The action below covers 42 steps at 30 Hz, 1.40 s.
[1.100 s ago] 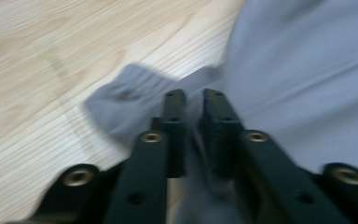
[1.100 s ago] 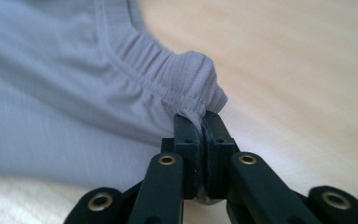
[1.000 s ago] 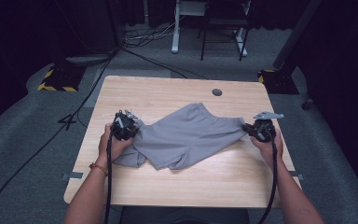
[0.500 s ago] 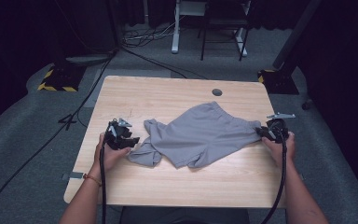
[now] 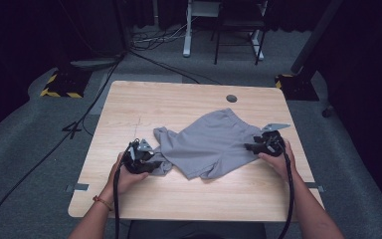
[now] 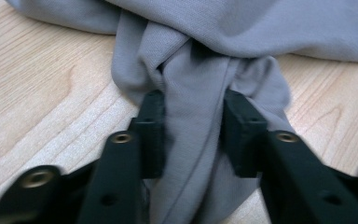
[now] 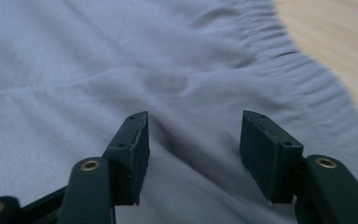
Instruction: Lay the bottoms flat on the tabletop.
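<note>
Two grippers work one grey garment (image 5: pixel 214 144) lying on the wooden tabletop (image 5: pixel 179 102). At left, we find the left gripper (image 5: pixel 151 163) clamped on a gathered, rope-like bunch of cloth that passes straight between its jaws; the rest of the garment fans out ahead of it. Compared with half a second ago, we see this gripper drawn nearer the table's centre, and the trailing corner now folds up against the garment body. At right, the right gripper (image 5: pixel 251 147) has likewise moved inward, and the cloth looks less stretched. Its jaws stand apart above the fabric (image 7: pixel 121 70), with the gathered, elasticated edge (image 7: pixel 279 60) ahead and to their right, bare wood beyond. We judge that this edge has been released, so the spreading pull is over and a fresh grasp or fold would follow. The fabric is thin, matte, finely woven and soft, creasing into deep folds where pinched and lying in shallow ripples elsewhere; the wood is pale, smooth, with visible grain.
</note>
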{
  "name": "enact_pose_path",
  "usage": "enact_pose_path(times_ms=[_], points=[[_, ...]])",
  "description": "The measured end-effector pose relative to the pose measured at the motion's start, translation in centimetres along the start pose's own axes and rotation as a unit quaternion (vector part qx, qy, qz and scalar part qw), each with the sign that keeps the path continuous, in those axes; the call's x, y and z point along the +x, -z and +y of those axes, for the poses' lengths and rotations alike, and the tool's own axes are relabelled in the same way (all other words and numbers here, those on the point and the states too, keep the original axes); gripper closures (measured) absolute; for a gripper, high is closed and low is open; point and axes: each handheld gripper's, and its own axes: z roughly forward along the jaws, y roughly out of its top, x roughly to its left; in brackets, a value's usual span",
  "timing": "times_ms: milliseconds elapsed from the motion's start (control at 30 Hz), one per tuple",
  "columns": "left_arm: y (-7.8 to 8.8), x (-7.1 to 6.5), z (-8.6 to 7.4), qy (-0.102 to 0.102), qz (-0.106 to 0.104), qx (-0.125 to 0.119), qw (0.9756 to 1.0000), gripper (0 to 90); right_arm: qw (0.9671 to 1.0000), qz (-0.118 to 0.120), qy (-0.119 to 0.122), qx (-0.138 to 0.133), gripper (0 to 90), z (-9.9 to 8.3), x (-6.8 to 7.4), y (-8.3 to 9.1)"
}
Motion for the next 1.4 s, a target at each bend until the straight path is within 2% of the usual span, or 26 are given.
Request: enact_pose_path(times_ms=[67,100,133,167,200,233,400,467,533,600,633,667,700,733,800,833,867,933,967,1033,1133,1200,1233,1300,1333,1400], points=[[0.5,0.1,-0.1,0.002,0.017,-0.011,0.9998,75.0,0.9997,-0.015,0.004,0.019,53.1,0.0,0.2,-0.6],[0.8,0.3,-0.1,0.000,0.023,-0.013,0.9996,81.3,0.9998,-0.011,-0.002,0.017,58.0,-0.1,0.1,-0.6],[1.2,0.5,-0.2,0.003,0.023,-0.020,0.9995,82.0,0.9997,-0.016,-0.006,0.015,68.7,-0.2,-0.1,-0.5],[1.7,0.6,-0.3,0.004,0.033,-0.023,0.9992,82.6,0.9994,-0.030,-0.007,0.017,75.7,-0.2,-0.3,-0.4],[2.2,0.7,-0.4,0.000,0.052,-0.022,0.9984,82.8,0.9992,-0.034,-0.010,0.017,80.3,-0.3,-0.5,-0.3],[2.8,1.0,-0.5,0.007,0.056,-0.030,0.9980,82.9,0.9990,-0.039,-0.014,0.017,85.8,-0.4,-0.7,-0.1],[6.1,2.7,-1.6,0.039,0.092,-0.054,0.9936,83.0,0.9935,-0.108,-0.029,0.022,89.5,-0.9,-2.2,0.8],[6.9,3.1,-2.4,0.044,0.103,-0.037,0.9931,83.0,0.9902,-0.132,-0.039,0.024,89.5,-1.3,-2.9,1.3],[7.3,3.1,-3.3,0.044,0.092,-0.023,0.9945,82.9,0.9870,-0.152,-0.045,0.027,89.4,-1.6,-3.7,1.8],[7.1,2.6,-4.0,0.036,0.070,0.012,0.9968,82.5,0.9869,-0.143,-0.072,0.015,88.8,-1.9,-4.5,2.3],[7.1,2.1,-4.2,0.028,0.061,0.016,0.9976,81.8,0.9870,-0.141,-0.078,0.006,87.6,-2.0,-4.7,2.6],[7.1,1.6,-4.4,0.016,0.042,0.016,0.9989,80.4,0.9867,-0.140,-0.082,0.000,84.3,-2.0,-4.8,2.7],[7.0,1.1,-4.4,0.002,0.025,0.019,0.9995,78.1,0.9857,-0.144,-0.087,-0.006,75.4,-2.0,-4.9,2.9],[7.1,0.5,-4.2,-0.011,0.027,0.018,0.9994,74.9,0.9847,-0.148,-0.091,-0.013,68.1,-2.0,-5.0,3.1],[7.2,0.0,-4.0,-0.017,0.023,0.011,0.9995,61.8,0.9833,-0.149,-0.102,-0.020,60.0,-2.1,-5.3,3.6],[7.5,-0.7,-3.3,-0.013,0.009,-0.021,0.9996,54.1,0.9814,-0.159,-0.105,-0.022,54.6,-2.1,-5.5,4.0],[7.5,-1.0,-2.8,-0.003,0.004,-0.039,0.9992,48.1,0.9797,-0.164,-0.111,-0.026,53.4,-2.2,-5.7,4.3],[7.6,-1.3,-1.7,0.005,-0.003,-0.078,0.9969,35.4,0.9753,-0.176,-0.129,-0.035,50.3,-2.5,-6.3,5.1],[7.5,-1.4,-0.9,0.008,0.001,-0.089,0.9960,34.2,0.9735,-0.186,-0.129,-0.033,47.9,-2.7,-6.5,5.3],[6.6,-1.2,0.6,0.009,0.029,-0.089,0.9956,33.2,0.9698,-0.204,-0.133,-0.015,46.1,-3.0,-6.9,5.3],[3.8,-0.6,2.9,0.008,0.032,-0.062,0.9975,33.1,0.9647,-0.208,-0.161,-0.004,43.1,-3.6,-7.6,5.2],[1.5,-0.1,4.2,0.006,0.042,-0.039,0.9984,33.1,0.9635,-0.213,-0.162,0.016,40.4,-3.9,-7.9,4.9],[0.4,0.2,4.8,0.013,0.036,-0.028,0.9989,32.1,0.9632,-0.208,-0.169,0.020,39.1,-4.1,-8.1,4.7],[-1.4,0.8,5.4,0.034,0.017,-0.020,0.9991,30.7,0.9656,-0.188,-0.179,0.019,36.5,-4.4,-8.4,4.5],[-1.4,0.8,5.4,0.034,0.017,-0.020,0.9991,30.6,0.9664,-0.182,-0.181,0.018,35.6,-4.5,-8.6,4.4],[-2.7,1.0,5.8,0.035,0.018,-0.001,0.9992,33.3,0.9676,-0.170,-0.186,0.016,34.7,-4.7,-8.7,4.2]])
